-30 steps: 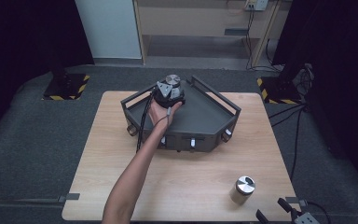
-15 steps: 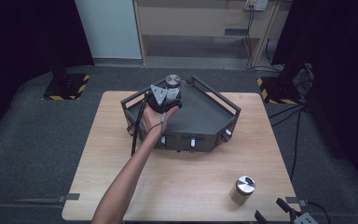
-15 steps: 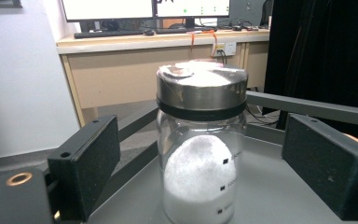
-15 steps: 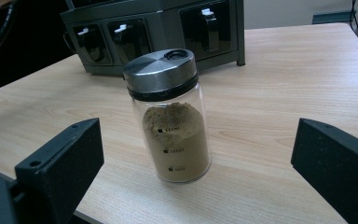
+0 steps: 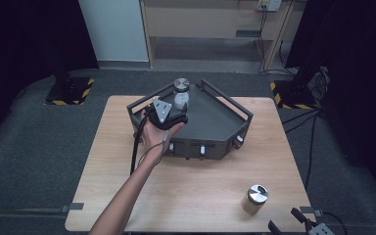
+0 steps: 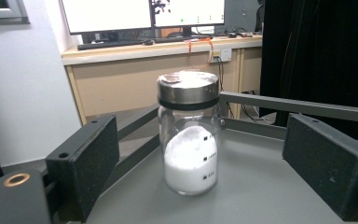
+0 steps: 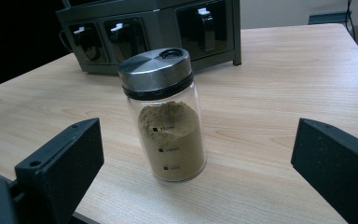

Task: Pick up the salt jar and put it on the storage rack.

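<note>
Clear glass jar w/ brushed-steel lid, white powder inside (image 6: 189,135) stands upright at back corner of dark grey metal railed tray (image 5: 210,115), free. Left gripper (image 5: 169,113) just beside it; jaws have just been opening, wide, jar ahead of them untouched. Right gripper (image 5: 298,226), cut off at light wood tabletop's (image 5: 200,186) near right corner, jaws wide. Matte black pads. Glass jar, tan powder, steel lid (image 7: 165,114) nearby; volume marks too small to read.

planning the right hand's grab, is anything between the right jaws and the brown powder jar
No. In the right gripper view the right gripper stands open before the brown powder jar, with only bare table between them.
</note>
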A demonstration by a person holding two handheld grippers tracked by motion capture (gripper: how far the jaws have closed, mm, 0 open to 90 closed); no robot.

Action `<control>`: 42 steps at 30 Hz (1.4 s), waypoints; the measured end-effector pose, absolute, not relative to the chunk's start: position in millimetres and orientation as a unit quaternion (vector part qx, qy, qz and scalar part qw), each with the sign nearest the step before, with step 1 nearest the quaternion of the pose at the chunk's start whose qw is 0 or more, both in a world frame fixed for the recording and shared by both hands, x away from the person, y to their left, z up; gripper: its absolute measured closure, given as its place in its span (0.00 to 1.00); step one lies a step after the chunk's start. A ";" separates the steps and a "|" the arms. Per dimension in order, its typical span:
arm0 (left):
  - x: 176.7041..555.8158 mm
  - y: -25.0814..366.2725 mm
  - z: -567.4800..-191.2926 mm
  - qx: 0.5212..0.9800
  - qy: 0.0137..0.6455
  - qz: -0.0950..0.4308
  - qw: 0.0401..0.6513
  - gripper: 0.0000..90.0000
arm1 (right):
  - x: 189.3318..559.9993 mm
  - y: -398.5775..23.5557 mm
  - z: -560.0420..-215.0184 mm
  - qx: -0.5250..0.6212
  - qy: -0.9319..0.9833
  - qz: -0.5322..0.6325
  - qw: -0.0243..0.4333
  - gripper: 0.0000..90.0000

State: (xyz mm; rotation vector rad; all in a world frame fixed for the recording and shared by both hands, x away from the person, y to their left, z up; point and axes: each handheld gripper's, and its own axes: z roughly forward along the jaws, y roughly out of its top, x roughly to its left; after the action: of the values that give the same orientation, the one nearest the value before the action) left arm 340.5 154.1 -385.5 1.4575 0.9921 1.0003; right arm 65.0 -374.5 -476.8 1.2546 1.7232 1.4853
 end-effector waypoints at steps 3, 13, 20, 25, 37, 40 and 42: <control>329.6 158.0 -386.7 0.608 0.415 0.419 0.532 0.11 | 64.9 -374.5 -476.7 0.465 0.639 0.551 0.270 0.03; 289.0 177.5 -390.7 0.613 0.407 0.419 0.532 0.07 | 64.0 -373.3 -476.0 0.460 0.642 0.550 0.271 0.03; 262.5 184.9 -400.9 0.622 0.398 0.428 0.521 0.06 | 64.0 -371.6 -475.3 0.458 0.643 0.549 0.274 0.03; 240.0 192.3 -407.7 0.628 0.392 0.430 0.517 0.06 | 63.2 -372.0 -475.6 0.457 0.643 0.549 0.275 0.03; 173.8 202.3 -435.6 0.627 0.379 0.446 0.515 0.06 | 62.8 -373.6 -475.0 0.452 0.645 0.553 0.272 0.03; 157.1 204.9 -439.9 0.626 0.388 0.446 0.509 0.06 | 61.8 -374.9 -474.8 0.453 0.643 0.554 0.272 0.03; 143.6 205.8 -445.3 0.628 0.383 0.456 0.502 0.06 | 60.7 -376.0 -474.6 0.452 0.641 0.556 0.274 0.03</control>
State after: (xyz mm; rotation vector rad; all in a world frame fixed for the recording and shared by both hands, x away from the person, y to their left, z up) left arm 143.6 205.8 -445.3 1.5170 0.9245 1.1026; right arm 60.7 -376.0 -474.6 1.2162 1.7248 1.4960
